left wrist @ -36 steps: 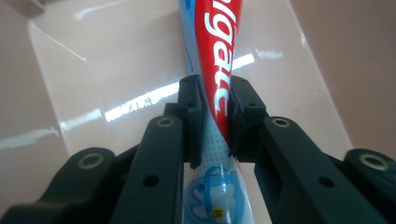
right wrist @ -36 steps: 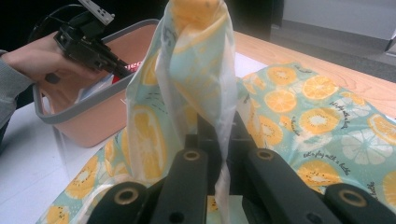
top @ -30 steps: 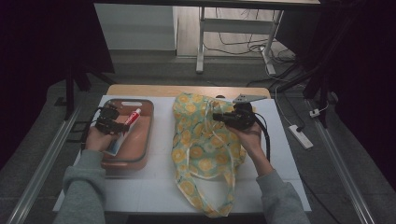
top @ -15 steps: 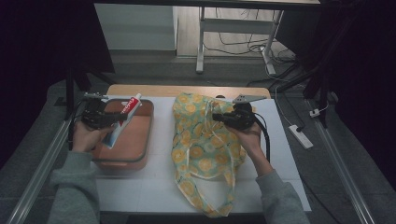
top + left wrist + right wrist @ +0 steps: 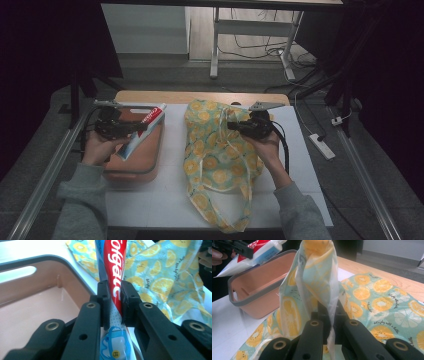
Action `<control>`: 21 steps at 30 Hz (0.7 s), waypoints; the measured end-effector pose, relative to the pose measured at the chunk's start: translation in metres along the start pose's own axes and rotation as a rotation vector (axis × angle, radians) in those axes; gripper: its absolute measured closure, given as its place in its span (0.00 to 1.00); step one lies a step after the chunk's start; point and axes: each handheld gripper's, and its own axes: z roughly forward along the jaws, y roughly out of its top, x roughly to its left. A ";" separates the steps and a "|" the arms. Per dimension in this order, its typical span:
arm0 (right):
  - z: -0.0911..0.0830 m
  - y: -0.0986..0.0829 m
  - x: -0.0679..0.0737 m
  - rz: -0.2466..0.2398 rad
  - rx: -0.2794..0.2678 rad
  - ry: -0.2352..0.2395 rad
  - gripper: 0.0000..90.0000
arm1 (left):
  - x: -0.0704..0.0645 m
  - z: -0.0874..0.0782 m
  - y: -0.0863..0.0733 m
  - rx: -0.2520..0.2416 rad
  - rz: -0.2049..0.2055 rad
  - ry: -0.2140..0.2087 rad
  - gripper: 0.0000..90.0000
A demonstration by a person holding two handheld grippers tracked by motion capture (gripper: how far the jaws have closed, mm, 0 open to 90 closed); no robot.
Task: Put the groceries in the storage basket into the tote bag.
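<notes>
A red, white and blue toothpaste tube [image 5: 141, 131] [image 5: 115, 287] hangs above the pink bin [image 5: 131, 165], with my left gripper [image 5: 131, 128] [image 5: 115, 302] shut on its middle. The tube [image 5: 252, 255] slants with its cap toward the far right. A fabric bag [image 5: 220, 165] printed with orange slices lies flat on the white table. My right gripper [image 5: 231, 125] [image 5: 329, 315] is shut on a fold of the bag's cloth [image 5: 317, 282] and holds it lifted near the bag's mouth.
The pink bin [image 5: 257, 287] has a grey rim and looks empty inside [image 5: 32, 312]. The bag's handles [image 5: 220, 220] trail toward the near table edge. A wooden strip [image 5: 200, 96] runs along the far edge. Metal rails flank the table.
My left gripper has lifted the toothpaste tube out of the bin and carried it up and toward the bag. The right gripper has kept its hold on the bag's cloth.
</notes>
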 end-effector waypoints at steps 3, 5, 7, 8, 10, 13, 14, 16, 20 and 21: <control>0.000 0.000 0.000 -0.001 -0.001 0.000 0.98 | -0.005 0.002 0.001 0.008 0.015 -0.013 0.88; 0.000 0.000 -0.001 0.003 0.002 0.000 0.98 | -0.008 0.004 0.002 0.010 0.025 -0.019 0.88; 0.000 -0.001 -0.001 0.004 0.003 0.000 0.98 | -0.012 0.006 0.002 0.015 0.035 -0.032 0.88; 0.001 0.000 -0.001 0.003 0.003 0.000 0.98 | -0.014 0.007 0.003 0.020 0.042 -0.041 0.88; 0.001 0.000 0.000 0.001 0.003 0.000 0.98 | -0.019 0.009 0.003 0.021 0.053 -0.049 0.88; 0.001 0.000 0.000 0.001 0.003 0.000 0.98 | -0.029 0.013 0.005 0.029 0.079 -0.077 0.89; 0.001 0.000 0.000 0.001 0.003 0.000 0.98 | -0.032 0.014 0.006 0.031 0.088 -0.087 0.89; 0.001 0.000 -0.001 0.002 0.003 0.000 0.98 | -0.041 0.018 0.007 0.036 0.109 -0.107 0.89; 0.000 0.000 0.000 0.002 0.000 -0.002 0.98 | -0.058 0.028 0.009 0.060 0.149 -0.147 0.89; 0.000 0.000 0.000 0.002 0.001 -0.002 0.98 | -0.061 0.031 0.009 0.067 0.160 -0.153 0.89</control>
